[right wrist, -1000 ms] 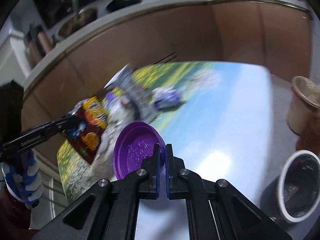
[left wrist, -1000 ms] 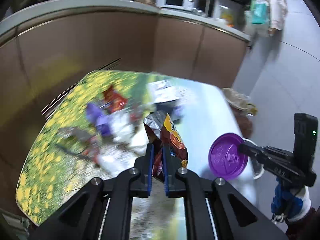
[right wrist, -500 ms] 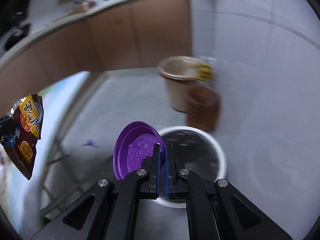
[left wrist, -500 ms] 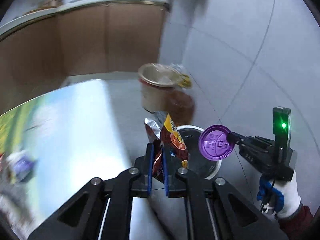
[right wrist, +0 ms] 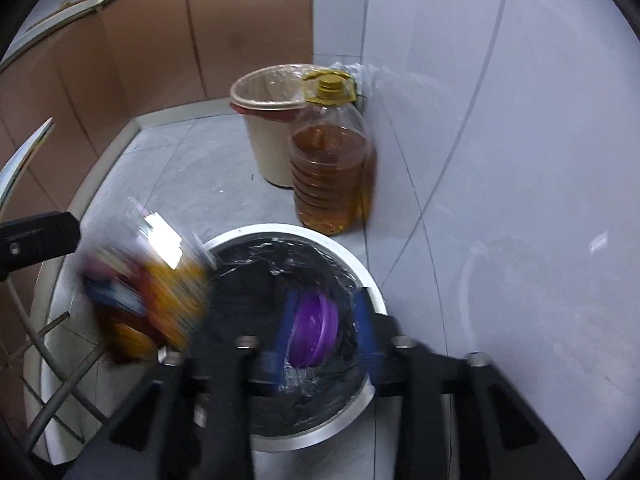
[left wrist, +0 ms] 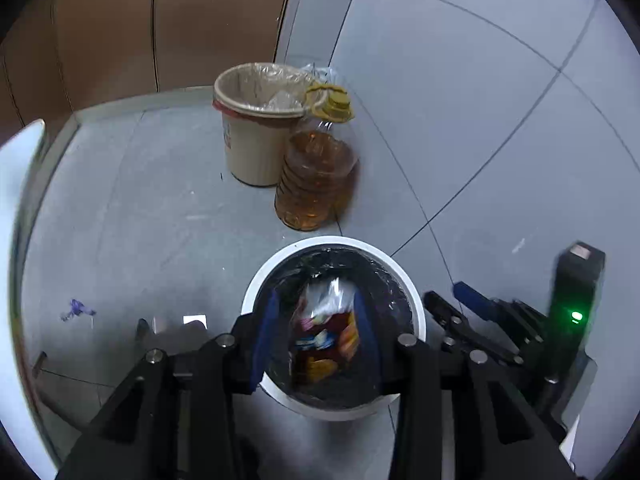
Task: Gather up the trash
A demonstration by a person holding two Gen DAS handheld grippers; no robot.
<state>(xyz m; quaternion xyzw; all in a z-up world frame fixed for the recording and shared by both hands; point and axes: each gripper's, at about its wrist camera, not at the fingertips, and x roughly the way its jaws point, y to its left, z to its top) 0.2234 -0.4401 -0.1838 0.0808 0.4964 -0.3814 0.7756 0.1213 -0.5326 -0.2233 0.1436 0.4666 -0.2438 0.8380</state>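
A white bin with a black liner (left wrist: 412, 300) (right wrist: 360, 268) stands on the floor under both grippers. My left gripper (left wrist: 316, 336) is open above it; the snack wrapper (left wrist: 324, 340) is loose between its fingers, falling into the bin. In the right wrist view the wrapper (right wrist: 144, 292) is a blur at the bin's left rim. My right gripper (right wrist: 324, 328) is open; the purple lid (right wrist: 314, 330) is loose between its fingers, inside the bin mouth. The right gripper also shows in the left wrist view (left wrist: 460, 304).
A beige bin with a clear liner (left wrist: 256, 120) (right wrist: 272, 120) and a big bottle of amber oil (left wrist: 316, 176) (right wrist: 332, 176) stand behind the white bin by the wall. Brown cabinets are at the back left. The table edge (left wrist: 16, 208) and its metal legs (right wrist: 52, 360) are on the left. A purple scrap (left wrist: 76, 310) lies on the floor.
Both grippers swung from the table to above the white bin and opened. The snack wrapper and the purple lid were let go and are dropping into the bin.
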